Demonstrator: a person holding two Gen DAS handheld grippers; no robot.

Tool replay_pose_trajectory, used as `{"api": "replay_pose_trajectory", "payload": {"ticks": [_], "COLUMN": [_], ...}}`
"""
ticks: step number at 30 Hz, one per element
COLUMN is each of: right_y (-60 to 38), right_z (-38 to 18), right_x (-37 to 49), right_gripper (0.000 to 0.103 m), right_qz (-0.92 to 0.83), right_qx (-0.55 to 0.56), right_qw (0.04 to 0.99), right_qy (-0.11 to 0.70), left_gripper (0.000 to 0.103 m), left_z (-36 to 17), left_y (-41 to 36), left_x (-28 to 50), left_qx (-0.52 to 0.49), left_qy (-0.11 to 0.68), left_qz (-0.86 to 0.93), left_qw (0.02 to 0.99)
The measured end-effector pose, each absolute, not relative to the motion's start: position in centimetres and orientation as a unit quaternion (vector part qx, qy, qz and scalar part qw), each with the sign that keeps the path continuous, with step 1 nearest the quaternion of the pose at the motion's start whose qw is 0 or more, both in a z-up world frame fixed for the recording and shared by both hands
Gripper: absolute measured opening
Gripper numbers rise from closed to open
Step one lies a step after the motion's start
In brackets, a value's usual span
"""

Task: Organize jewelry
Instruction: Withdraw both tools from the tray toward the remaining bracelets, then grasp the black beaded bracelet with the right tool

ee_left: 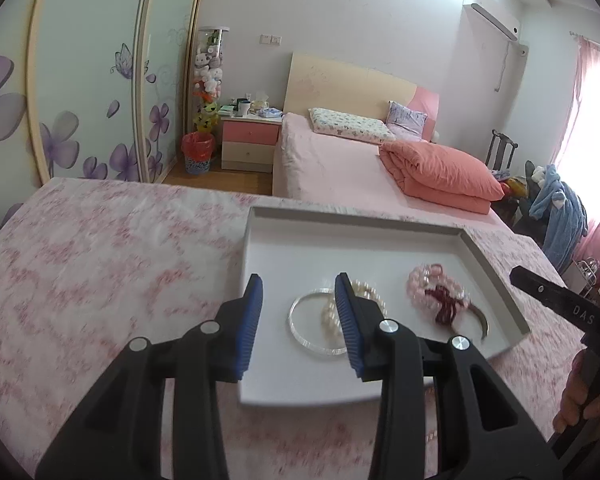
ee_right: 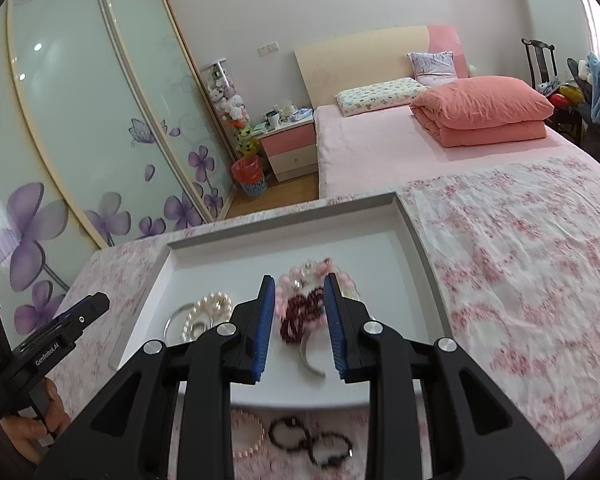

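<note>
Room: bedroom, pink floral cloth (ee_right: 520, 280) over the work surface, bed behind.
Tray: white tray (ee_left: 260, 280) on the cloth, ahead of both your grippers.
In tray: clear bangle (ee_left: 300, 328), pearl bracelet (ee_right: 208, 312), pink bead bracelet (ee_left: 424, 280), dark red bead strand (ee_right: 300, 316), metal cuff (ee_right: 310, 360); one each, as far as the pile shows.
Loose on cloth: pink bracelet (ee_right: 248, 436) and black bead bracelet (ee_right: 312, 440), one each, at the tray's near edge, under your right gripper (ee_right: 296, 328).
Key relation: loose pieces sit below and behind your right fingertips; right is nearer.
Right gripper: jaws apart, empty, over the pink-red pile.
Left gripper (ee_left: 298, 320): jaws apart, empty, over the bangle.
</note>
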State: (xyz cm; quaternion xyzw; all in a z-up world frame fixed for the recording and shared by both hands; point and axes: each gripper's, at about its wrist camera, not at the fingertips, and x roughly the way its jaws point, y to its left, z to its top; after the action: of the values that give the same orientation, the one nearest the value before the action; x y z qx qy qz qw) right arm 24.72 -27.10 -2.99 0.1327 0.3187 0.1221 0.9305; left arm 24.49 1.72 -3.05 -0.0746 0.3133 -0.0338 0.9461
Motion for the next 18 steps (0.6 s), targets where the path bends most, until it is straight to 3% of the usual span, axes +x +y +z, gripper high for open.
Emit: {"api": "replay_pose_trajectory", "payload": {"ticks": [13,15,17,18], "right_y": [-26.3,-26.0,-25.5,-25.3], "right_z": [-7.2,-7.8,-8.3,-8.6], "right_x": [19.0,18.6,18.2,18.1], "right_gripper": [0.027,0.03,0.043,0.044], "right_qz": [0.143,0.149,0.154,0.153], "right_qx": [0.024,0.011,-0.003,-0.011], "right_qw": [0.904,0.899,0.896,0.896], "right_qy": [0.401,0.41,0.416,0.417], "left_gripper": [0.042,0.043,0.044,0.044], "left_z": [-4.3,-4.3,-4.4,-4.4], "left_y": [2.1,2.0,2.1,2.0], "left_x": [19.8,19.5,19.3,19.1], "left_qx": [-0.055,-0.054,-0.053,-0.052], "left_qy": [0.334,0.335,0.336,0.336], "left_qz": [-0.042,-0.043,-0.043,-0.044], "left_qw": [0.94,0.94,0.939,0.939]}}
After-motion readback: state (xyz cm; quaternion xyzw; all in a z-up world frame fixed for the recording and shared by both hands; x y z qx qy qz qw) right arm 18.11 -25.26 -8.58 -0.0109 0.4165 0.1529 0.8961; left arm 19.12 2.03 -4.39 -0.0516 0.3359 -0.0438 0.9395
